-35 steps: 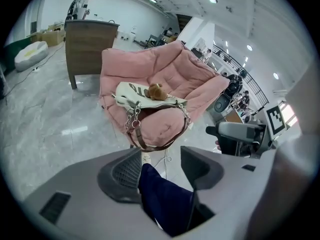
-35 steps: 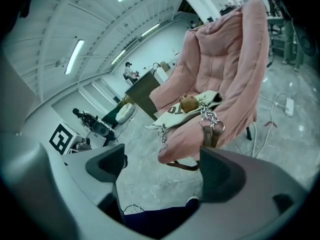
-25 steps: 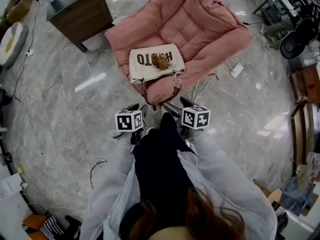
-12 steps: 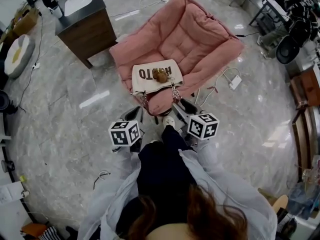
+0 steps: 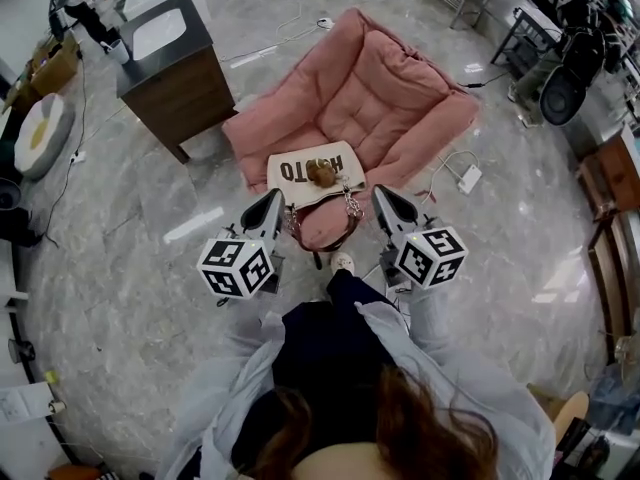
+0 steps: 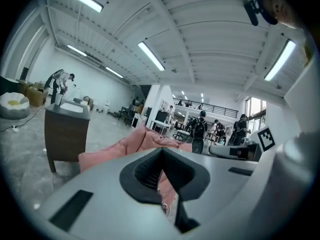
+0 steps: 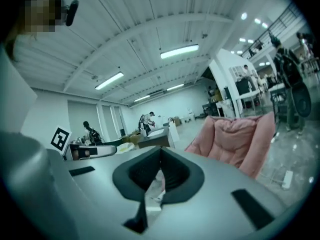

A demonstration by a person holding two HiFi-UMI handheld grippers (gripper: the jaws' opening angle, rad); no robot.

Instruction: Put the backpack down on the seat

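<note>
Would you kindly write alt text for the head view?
A cream backpack lies on the front of a pink cushioned seat, chain straps hanging over its edge. The left hand-held gripper and right hand-held gripper hover before it, shut and empty.

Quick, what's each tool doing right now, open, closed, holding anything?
Left tool: closed, holding nothing.
Right tool: closed, holding nothing.

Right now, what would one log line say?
backpack: lying on pink seat | left tool: shut, empty | right tool: shut, empty
</note>
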